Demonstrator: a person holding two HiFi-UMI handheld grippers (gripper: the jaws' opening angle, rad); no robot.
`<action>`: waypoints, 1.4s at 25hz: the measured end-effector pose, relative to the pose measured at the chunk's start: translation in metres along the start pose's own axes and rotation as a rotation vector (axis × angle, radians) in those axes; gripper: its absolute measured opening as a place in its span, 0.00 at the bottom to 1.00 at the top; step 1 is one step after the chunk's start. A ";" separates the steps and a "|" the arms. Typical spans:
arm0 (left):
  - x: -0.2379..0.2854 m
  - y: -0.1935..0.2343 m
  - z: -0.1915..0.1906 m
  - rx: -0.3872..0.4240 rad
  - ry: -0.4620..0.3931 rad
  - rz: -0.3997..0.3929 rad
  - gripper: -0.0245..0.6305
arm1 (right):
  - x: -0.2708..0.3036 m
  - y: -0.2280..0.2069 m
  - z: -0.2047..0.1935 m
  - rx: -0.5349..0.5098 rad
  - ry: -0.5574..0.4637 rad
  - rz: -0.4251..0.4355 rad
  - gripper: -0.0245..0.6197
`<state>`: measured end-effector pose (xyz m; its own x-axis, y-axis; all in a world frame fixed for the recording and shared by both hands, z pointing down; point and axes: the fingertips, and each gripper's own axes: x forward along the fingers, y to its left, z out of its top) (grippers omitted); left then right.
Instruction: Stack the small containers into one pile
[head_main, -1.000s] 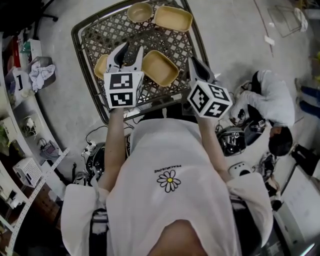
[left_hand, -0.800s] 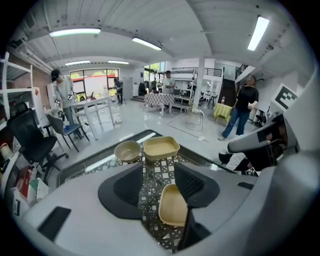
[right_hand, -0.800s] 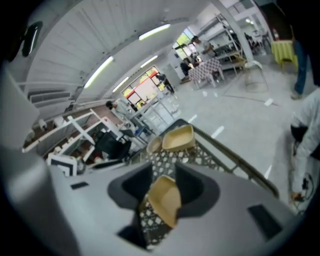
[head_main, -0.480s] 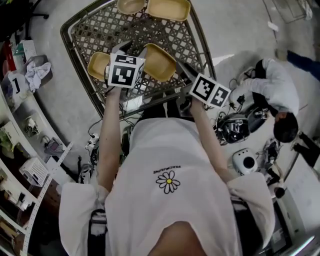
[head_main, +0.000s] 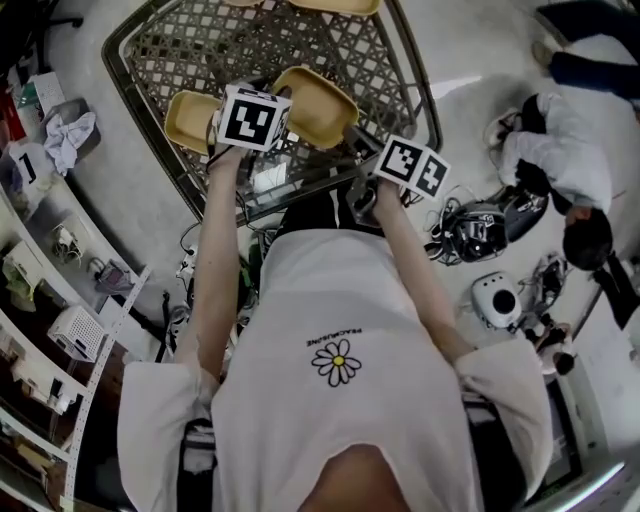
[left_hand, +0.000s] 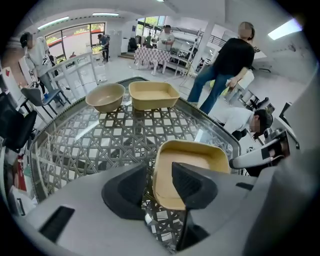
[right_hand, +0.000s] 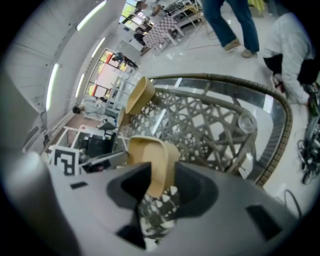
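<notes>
grippers (left_hand: 160, 182) (right_hand: 162, 186) lower, beside diagonal tray (head_main: 316, 104)

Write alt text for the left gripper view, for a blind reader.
The left hand-held gripper, jaws apart but just now closing, straddles the rim of a tan rectangular container on a lattice table. Behind sit a round tan bowl and a second rectangular container, side by side; people stand beyond.

Lattice table (head_main: 200, 50) lies ahead of you. At the near edge, the near container (head_main: 318, 105) sits between your left gripper (left_hand: 160, 172) and right gripper (right_hand: 162, 170), with the left container (head_main: 190, 118) beyond the left gripper. At the far edge, the bowl (left_hand: 105, 96) is left of the far container (left_hand: 152, 95).
</notes>
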<state>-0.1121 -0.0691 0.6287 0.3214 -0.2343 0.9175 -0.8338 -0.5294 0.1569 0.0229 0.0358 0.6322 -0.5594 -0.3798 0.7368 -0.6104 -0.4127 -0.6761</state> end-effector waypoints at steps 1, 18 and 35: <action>0.003 -0.001 -0.001 0.008 0.010 0.002 0.31 | 0.002 -0.003 -0.002 0.012 0.009 0.000 0.28; 0.007 0.001 -0.018 0.034 0.071 0.054 0.10 | 0.011 -0.007 -0.010 0.020 0.062 -0.020 0.12; -0.201 0.006 0.125 -0.054 -0.682 0.299 0.10 | -0.111 0.189 0.114 -0.740 -0.577 0.009 0.10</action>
<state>-0.1260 -0.1275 0.3995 0.2696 -0.8253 0.4963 -0.9447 -0.3266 -0.0299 0.0334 -0.0942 0.4220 -0.3226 -0.8142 0.4828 -0.9197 0.1490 -0.3633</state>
